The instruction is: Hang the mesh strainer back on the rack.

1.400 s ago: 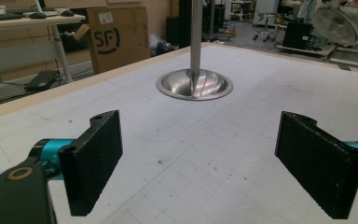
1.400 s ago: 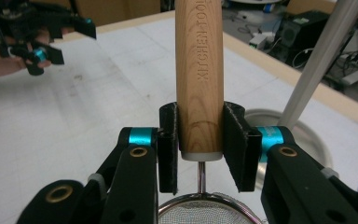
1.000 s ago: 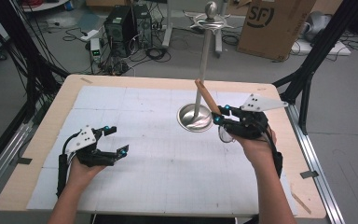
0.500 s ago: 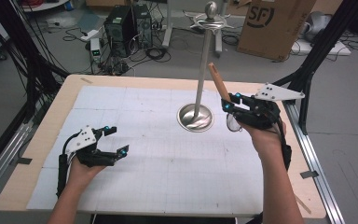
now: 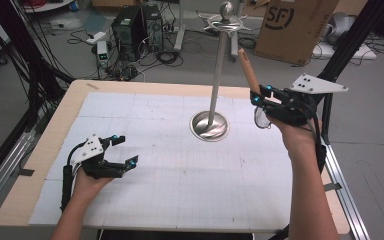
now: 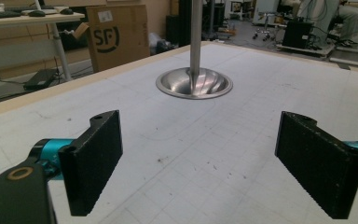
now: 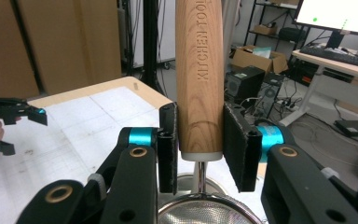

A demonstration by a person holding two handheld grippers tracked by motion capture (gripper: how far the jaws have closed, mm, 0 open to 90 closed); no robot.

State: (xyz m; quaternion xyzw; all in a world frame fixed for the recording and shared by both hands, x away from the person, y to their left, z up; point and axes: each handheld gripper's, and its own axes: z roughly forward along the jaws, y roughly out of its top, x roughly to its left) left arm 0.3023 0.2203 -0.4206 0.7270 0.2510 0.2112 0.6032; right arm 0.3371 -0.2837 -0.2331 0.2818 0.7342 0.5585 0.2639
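Note:
A strainer with a wooden handle (image 5: 248, 72) stamped "KITCHEN TOOL" (image 7: 199, 79) is held up in the air right of the stand, handle pointing up. My right gripper (image 5: 260, 97) (image 7: 199, 149) is shut on the handle's lower end, and the wire mesh bowl (image 7: 200, 212) (image 5: 261, 119) hangs below the jaws. The steel stand (image 5: 217, 75) rises from its round base (image 5: 210, 126) (image 6: 194, 84) at the table's middle, with hooks under a ball at the top. My left gripper (image 5: 122, 150) (image 6: 198, 163) rests low at the table's left, open with nothing between the pads.
The white gridded mat (image 5: 180, 190) covers most of the wooden table (image 5: 40, 155). Behind the table, on the floor, stand a cardboard box (image 5: 292, 25), a computer tower (image 5: 135, 25) and loose cables. A black frame post (image 5: 345, 45) rises at the back right.
My right hand has lifted the strainer up and to the right, away from the stand's base, and the handle now stands more upright. The left hand has kept still.

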